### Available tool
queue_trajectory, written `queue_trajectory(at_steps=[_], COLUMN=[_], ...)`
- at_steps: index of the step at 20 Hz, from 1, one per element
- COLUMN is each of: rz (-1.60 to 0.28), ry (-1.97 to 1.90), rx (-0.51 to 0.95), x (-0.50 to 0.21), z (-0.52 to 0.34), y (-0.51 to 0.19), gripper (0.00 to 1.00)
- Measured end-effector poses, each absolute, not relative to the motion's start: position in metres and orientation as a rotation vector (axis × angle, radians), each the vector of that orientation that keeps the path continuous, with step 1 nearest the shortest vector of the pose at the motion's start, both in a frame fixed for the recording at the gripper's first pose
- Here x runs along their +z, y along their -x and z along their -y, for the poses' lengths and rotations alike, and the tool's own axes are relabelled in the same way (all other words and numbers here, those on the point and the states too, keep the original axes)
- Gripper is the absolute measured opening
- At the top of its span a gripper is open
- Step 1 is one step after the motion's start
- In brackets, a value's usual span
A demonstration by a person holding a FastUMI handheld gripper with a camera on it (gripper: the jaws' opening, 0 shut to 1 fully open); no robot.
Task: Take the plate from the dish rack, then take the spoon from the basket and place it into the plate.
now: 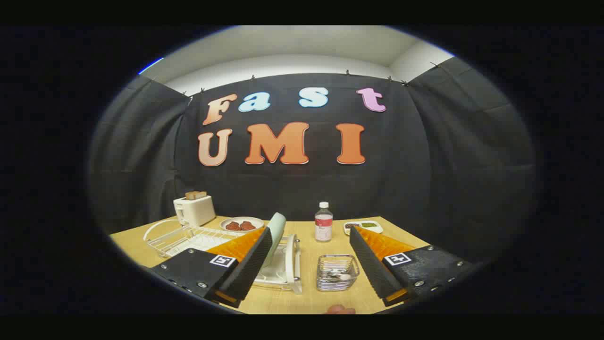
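A pale green plate point(275, 238) stands on edge in a white dish rack point(285, 271), right beside my left finger point(250, 264). A wire mesh basket point(337, 272) sits on the wooden table between my two fingers, with a spoon's bowl point(340, 276) lying inside it. My gripper point(310, 235) is open wide above the table, holding nothing. The right finger point(373, 264) stands to the right of the basket.
A white wire rack point(177, 238) lies at the left. Behind it stand a white toaster point(193, 209) with bread, a plate with red food point(241, 224), a small bottle point(323, 222) and a dish with food point(363, 226). A fingertip of a person point(339, 310) shows near the front edge of the table.
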State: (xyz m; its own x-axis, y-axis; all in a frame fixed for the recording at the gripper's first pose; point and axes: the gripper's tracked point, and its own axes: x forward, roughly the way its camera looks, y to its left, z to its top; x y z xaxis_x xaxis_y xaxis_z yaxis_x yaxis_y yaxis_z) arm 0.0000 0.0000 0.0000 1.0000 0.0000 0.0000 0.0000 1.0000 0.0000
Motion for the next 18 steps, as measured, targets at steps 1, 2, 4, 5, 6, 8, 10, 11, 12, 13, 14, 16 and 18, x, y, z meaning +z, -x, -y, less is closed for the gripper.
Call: queue_trajectory(at_steps=[1, 2, 4, 5, 6, 8, 10, 11, 12, 13, 14, 16, 18], rz=[0.002, 0.004, -0.001, -0.001, 0.001, 0.002, 0.002, 0.001, 0.000, -0.003, -0.006, -0.007, -0.004], ry=[-0.008, -0.018, -0.038, -0.042, -0.035, -0.010, 0.002, -0.002, -0.009, -0.019, -0.029, -0.027, 0.001], rx=[0.000, 0.007, 0.027, 0.037, 0.042, 0.036, 0.036, 0.034, 0.035, 0.040, 0.048, 0.046, 0.026], x=[0.001, 0.002, 0.001, 0.001, 0.001, 0.000, -0.002, -0.003, -0.003, -0.004, -0.006, -0.007, -0.008], z=[-0.005, -0.011, -0.026, -0.030, -0.033, -0.033, -0.034, -0.033, -0.033, -0.033, -0.034, -0.031, -0.024], y=[-0.002, -0.002, -0.002, -0.002, -0.001, 0.000, 0.002, 0.003, 0.004, 0.006, 0.007, 0.009, 0.009], gripper=[0.98, 0.98, 0.98, 0.98, 0.98, 0.98, 0.98, 0.98, 0.98, 0.98, 0.98, 0.98, 0.98])
